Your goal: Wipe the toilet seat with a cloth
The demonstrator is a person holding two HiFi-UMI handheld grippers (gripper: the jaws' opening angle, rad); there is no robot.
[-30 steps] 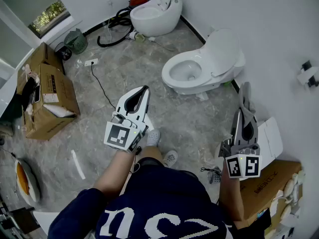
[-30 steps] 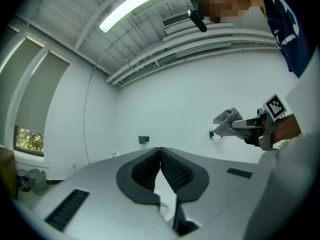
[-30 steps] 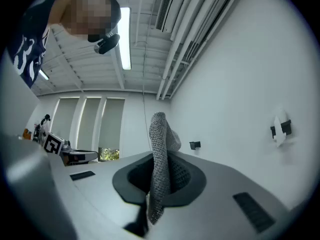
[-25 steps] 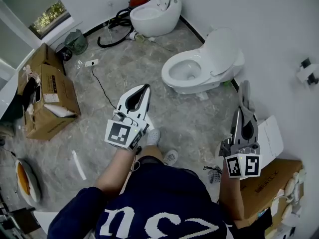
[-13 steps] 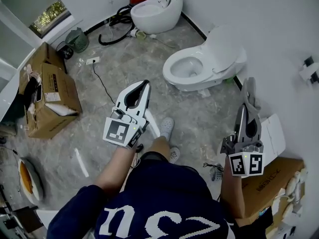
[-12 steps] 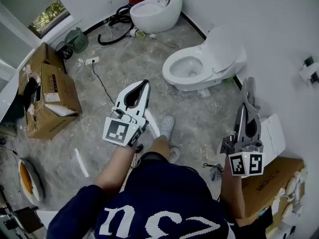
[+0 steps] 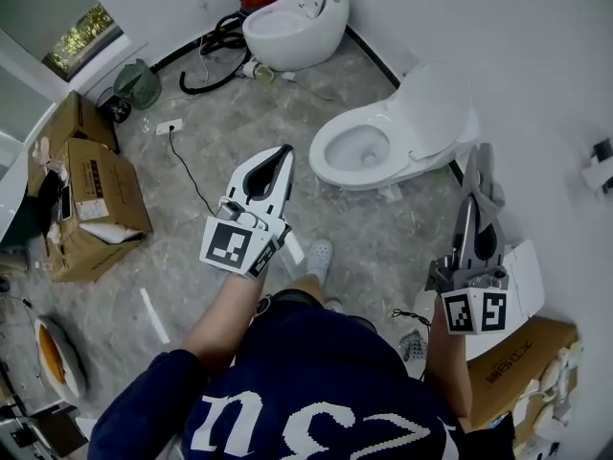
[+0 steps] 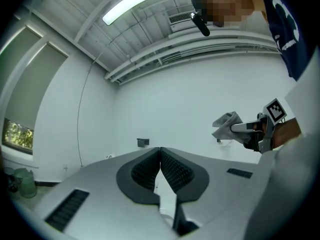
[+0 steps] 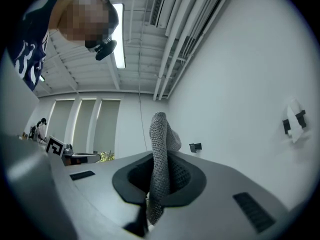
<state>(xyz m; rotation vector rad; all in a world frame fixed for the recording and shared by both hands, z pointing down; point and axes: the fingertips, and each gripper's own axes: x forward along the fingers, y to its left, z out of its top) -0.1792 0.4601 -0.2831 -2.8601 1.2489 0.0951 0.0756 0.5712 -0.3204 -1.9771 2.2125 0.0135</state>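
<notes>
- Right tool (image 7: 478, 166) is clamped tight on the grey cloth (image 9: 159, 149), which pokes up past the tips.
- Left tool (image 8: 160, 151) is clenched shut, nothing in it.
- Both are held over the floor (image 7: 239, 113), well apart from the toilet seat (image 7: 324, 161) ahead, lid (image 7: 436, 99) tipped up.

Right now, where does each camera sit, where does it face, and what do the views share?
Head view: head-mounted, facing down at toilet, left gripper, right gripper, arms.
Left gripper view: on that gripper, facing wall and ceiling; jaws together, empty.
Right gripper view: likewise upward; jaws shut on the cloth.
Shared: the cloth shows in all three.
</notes>
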